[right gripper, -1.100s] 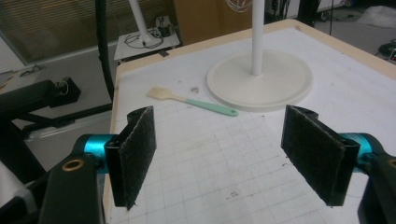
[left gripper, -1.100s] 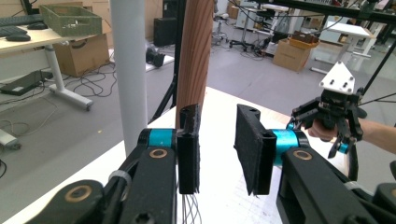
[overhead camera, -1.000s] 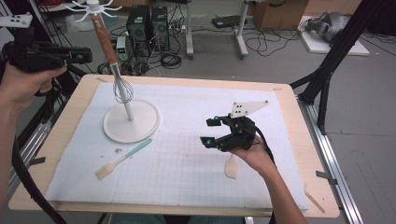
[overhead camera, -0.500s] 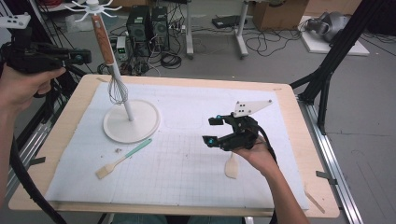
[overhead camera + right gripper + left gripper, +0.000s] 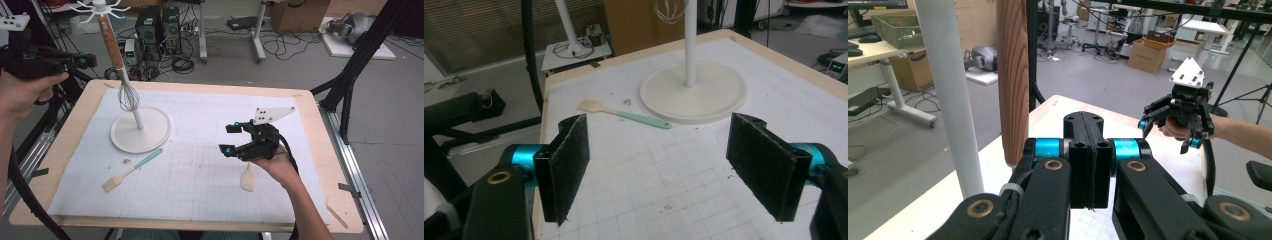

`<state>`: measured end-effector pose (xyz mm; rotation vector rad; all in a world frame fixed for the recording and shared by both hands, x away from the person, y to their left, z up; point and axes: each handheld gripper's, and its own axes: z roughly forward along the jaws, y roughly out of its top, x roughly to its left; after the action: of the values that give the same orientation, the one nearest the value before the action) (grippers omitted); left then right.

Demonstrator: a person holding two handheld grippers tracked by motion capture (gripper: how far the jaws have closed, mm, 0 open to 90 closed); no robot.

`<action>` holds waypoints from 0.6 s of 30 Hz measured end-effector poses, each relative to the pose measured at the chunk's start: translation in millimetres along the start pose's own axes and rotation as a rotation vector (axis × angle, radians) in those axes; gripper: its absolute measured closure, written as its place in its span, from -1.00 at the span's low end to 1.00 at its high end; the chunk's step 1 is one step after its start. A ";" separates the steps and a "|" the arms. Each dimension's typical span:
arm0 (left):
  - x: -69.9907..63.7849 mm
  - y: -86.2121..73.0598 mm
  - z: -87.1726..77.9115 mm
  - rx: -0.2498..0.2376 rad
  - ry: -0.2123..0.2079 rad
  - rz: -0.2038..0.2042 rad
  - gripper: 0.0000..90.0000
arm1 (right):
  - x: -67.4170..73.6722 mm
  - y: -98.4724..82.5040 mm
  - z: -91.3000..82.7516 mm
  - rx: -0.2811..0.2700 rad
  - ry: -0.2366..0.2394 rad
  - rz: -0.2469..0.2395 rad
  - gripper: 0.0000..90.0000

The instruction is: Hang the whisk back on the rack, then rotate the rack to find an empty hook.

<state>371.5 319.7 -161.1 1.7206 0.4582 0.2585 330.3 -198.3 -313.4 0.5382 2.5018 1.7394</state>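
A workshop floor with cables, computer towers and desk legs surrounds a wooden table (image 5: 345, 165) covered by a white gridded mat (image 5: 200, 170). On the mat's far left stands a white rack (image 5: 141, 131): a round base, an upright pole, hooks at the top. A whisk (image 5: 120, 65) with a wooden handle hangs from a hook, wires down, just beside the pole and above the base. The left gripper (image 5: 82, 61) is held level off the table's left edge, near the whisk handle but apart from it; its jaws have just been closing and now meet with nothing between them. The right gripper (image 5: 231, 139) rests low over the mat's right half, jaws spread wide and empty. A spatula (image 5: 132, 170) with a green handle lies in front of the base. A small wooden spoon (image 5: 247, 177) lies by the right hand.
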 end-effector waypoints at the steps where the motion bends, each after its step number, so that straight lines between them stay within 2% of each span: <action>1: -0.1 0.1 0.0 0.000 0.002 0.001 0.99 | 0.0 0.1 -0.2 -0.001 0.000 -0.002 -0.46; 18: 1.9 11.8 -1.5 -0.023 0.001 0.008 0.99 | 0.0 1.4 -2.0 -0.003 0.002 -0.004 -0.46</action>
<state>374.5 320.2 -149.4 1.7004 0.4478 0.2693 330.1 -199.7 -311.4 0.5305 2.4997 1.7431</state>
